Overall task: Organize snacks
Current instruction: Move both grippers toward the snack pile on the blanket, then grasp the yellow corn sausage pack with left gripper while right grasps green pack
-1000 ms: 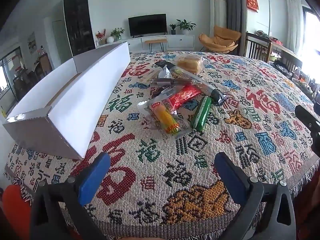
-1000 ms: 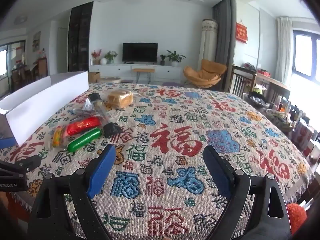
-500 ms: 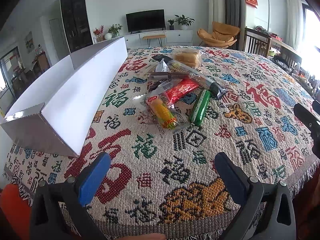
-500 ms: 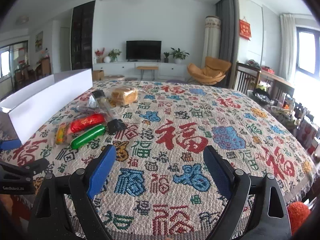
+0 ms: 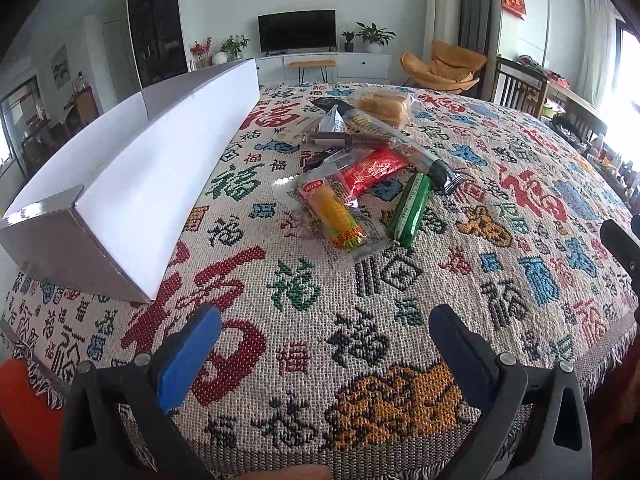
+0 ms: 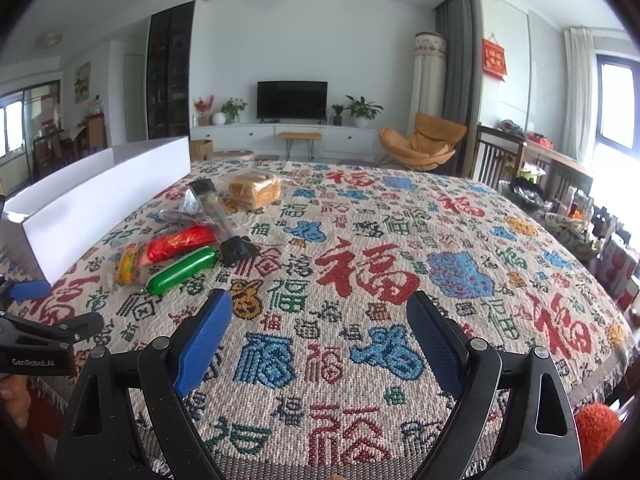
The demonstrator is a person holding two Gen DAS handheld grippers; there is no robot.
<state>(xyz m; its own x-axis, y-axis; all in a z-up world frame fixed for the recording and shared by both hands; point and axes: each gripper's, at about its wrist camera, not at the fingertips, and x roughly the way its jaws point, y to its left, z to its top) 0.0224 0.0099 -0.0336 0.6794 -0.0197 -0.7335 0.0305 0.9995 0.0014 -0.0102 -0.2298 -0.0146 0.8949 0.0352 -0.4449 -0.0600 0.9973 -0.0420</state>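
A pile of snacks lies mid-table: a packed corn cob (image 5: 340, 218) (image 6: 127, 266), a green sausage stick (image 5: 410, 210) (image 6: 182, 270), a red packet (image 5: 370, 170) (image 6: 180, 242), a long dark-ended packet (image 5: 400, 146) (image 6: 224, 220) and bagged bread (image 5: 382, 104) (image 6: 254, 190). A long white cardboard box (image 5: 160, 176) (image 6: 100, 196) stands open-topped to their left. My left gripper (image 5: 326, 326) hangs open over the near edge, short of the snacks, holding nothing. My right gripper (image 6: 320, 312) is open too, over bare cloth right of the pile.
A woven cloth (image 5: 400, 320) with Chinese characters covers the table (image 6: 360, 280). In the right wrist view the left gripper's body (image 6: 40, 344) shows at the lower left. Wooden chairs (image 6: 500, 156) and cluttered items stand to the right; a TV (image 6: 292, 100) is at the far wall.
Both grippers have drifted slightly forward over the table, so the snacks and box appear a little closer. Both stayed open. Nothing on the table moved.
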